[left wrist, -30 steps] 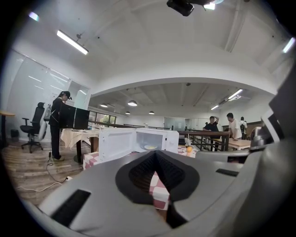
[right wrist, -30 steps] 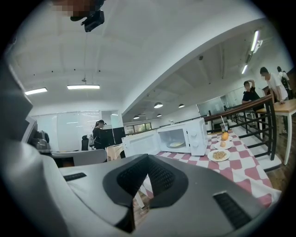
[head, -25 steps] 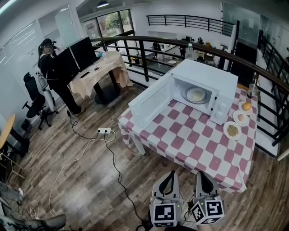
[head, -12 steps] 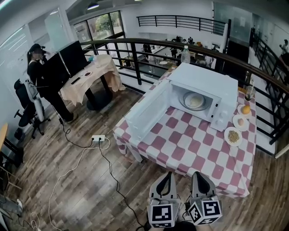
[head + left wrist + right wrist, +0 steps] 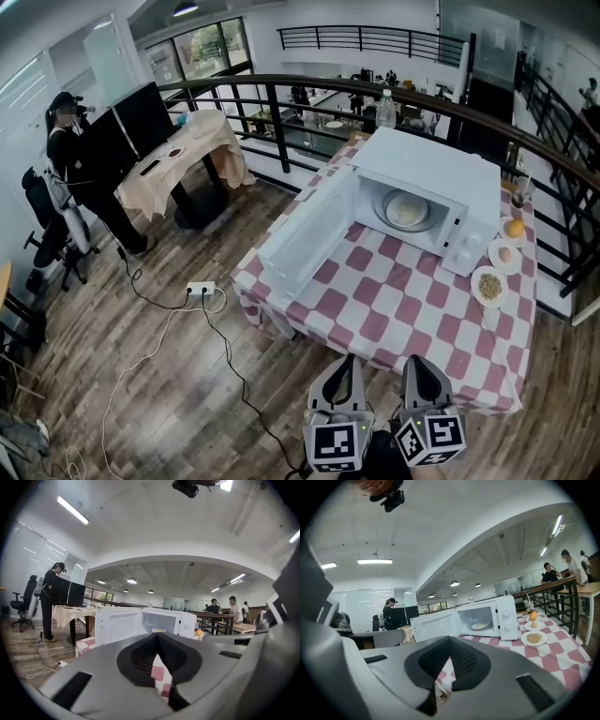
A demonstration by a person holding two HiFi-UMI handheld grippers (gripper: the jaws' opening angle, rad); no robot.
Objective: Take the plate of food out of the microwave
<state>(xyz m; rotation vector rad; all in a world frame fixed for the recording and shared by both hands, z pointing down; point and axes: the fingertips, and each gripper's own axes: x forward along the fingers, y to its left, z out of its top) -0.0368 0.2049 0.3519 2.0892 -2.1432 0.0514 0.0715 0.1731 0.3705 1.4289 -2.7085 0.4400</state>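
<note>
A white microwave [image 5: 431, 169] stands on the red-and-white checked table [image 5: 412, 314] with its door [image 5: 305, 234] swung wide open to the left. Inside sits the plate of food [image 5: 407, 210], pale food on a round dish, also visible as the plate [image 5: 158, 630] in the left gripper view and the plate [image 5: 479, 626] in the right gripper view. My left gripper [image 5: 345, 362] and right gripper [image 5: 413, 362] hover side by side just short of the table's near edge, both shut and empty, pointing at the microwave. The jaws meet in each gripper view, left gripper [image 5: 157, 637], right gripper [image 5: 450, 642].
Right of the microwave lie three small plates: grains [image 5: 490, 286], an egg [image 5: 505, 255], an orange [image 5: 513, 228]. A black railing [image 5: 281, 103] runs behind the table. A power strip [image 5: 201, 288] with cables lies on the wood floor at left. A person [image 5: 70, 159] stands at a far desk.
Both grippers and the head view have advanced toward the table; the table and microwave sit lower and nearer in the picture. Both grippers stay shut.
</note>
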